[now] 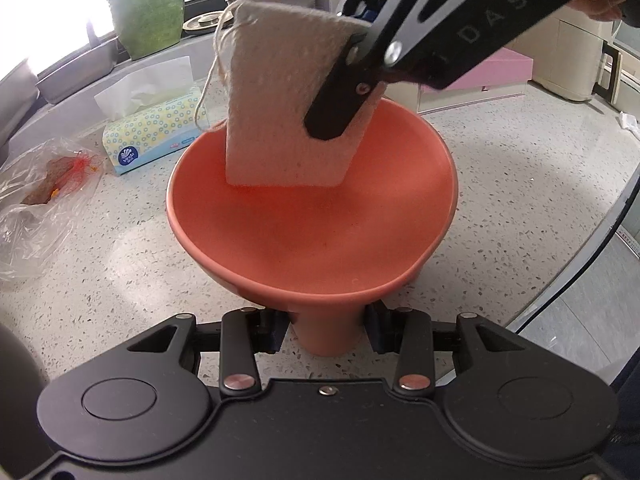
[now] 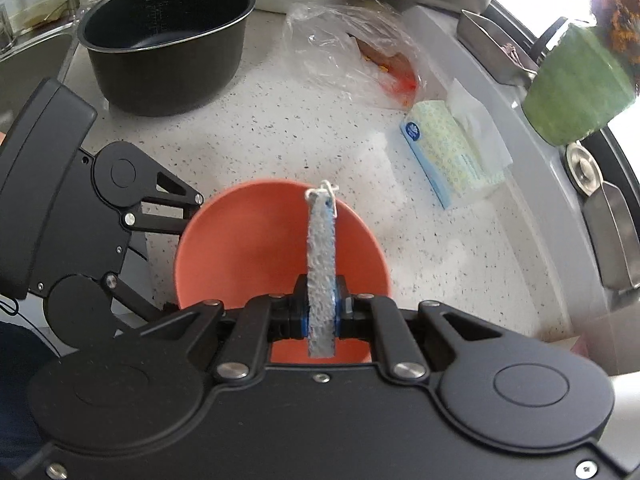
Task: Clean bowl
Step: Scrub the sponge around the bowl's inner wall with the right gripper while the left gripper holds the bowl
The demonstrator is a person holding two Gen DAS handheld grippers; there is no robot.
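Between your right gripper's [image 2: 320, 316] fingers a pale scrubbing pad [image 2: 321, 276] sits clamped edge-on, its looped string [image 2: 326, 190] at the far tip; seen from the left wrist, that same pad [image 1: 280, 104] hangs with its lower edge down inside the orange bowl [image 1: 312, 220], though you cannot tell whether it touches the inner wall. One black finger [image 1: 340, 100] covers part of the pad's face, and the other is hidden behind it.

Your left gripper's [image 1: 328, 328] fingers are closed on the bowl's narrow foot, whose base is cut off behind the gripper body. From the right wrist, the bowl [image 2: 248, 248] is half hidden by the gripper and pad, and the left gripper's [image 2: 168, 264] fingertips vanish under the rim.

The bowl stands on a speckled countertop [image 1: 120, 260]. Beyond the bowl lies a tissue box [image 1: 156, 136]; left of the bowl is a crumpled clear plastic bag [image 1: 40, 200] whose reddish contents are hard to make out. Farther beyond are a green pot [image 1: 144, 8] and, in the right wrist view, a dark cooker pot [image 2: 168, 40].
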